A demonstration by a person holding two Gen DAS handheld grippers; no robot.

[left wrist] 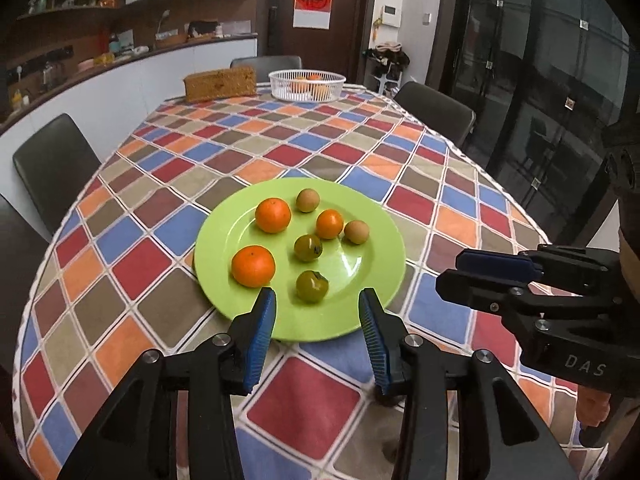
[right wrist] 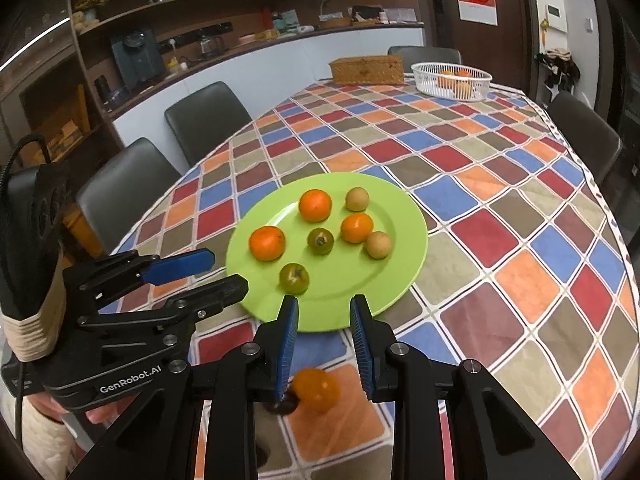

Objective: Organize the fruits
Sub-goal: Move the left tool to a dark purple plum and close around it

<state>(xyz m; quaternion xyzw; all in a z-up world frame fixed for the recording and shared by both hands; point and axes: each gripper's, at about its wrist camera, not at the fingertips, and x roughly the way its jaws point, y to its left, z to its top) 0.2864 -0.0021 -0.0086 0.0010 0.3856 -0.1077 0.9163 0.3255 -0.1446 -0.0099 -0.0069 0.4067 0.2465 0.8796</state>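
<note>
A green plate (left wrist: 360, 280) (right wrist: 404, 216) sits on the checked tablecloth. It holds three oranges (left wrist: 273, 215), two green persimmons (left wrist: 308, 247) and two tan round fruits (left wrist: 356, 231). My left gripper (left wrist: 318, 292) hovers open over the plate's near rim, just in front of the nearer persimmon (left wrist: 311, 286), with nothing between its pads. My right gripper (right wrist: 324, 299) stands at the rim beside it, drawn in to a narrow gap with no fruit in the pads. A blurred orange fruit (right wrist: 316, 388) lies on the cloth under the right gripper, in front of the plate.
At the table's far end stand a white basket (left wrist: 280, 76) (right wrist: 424, 68) with orange fruit in it and a woven box (left wrist: 220, 84) (right wrist: 366, 70). Dark chairs (left wrist: 52, 160) line both long sides. The right gripper (left wrist: 460, 272) and the left gripper (right wrist: 228, 270) are close side by side.
</note>
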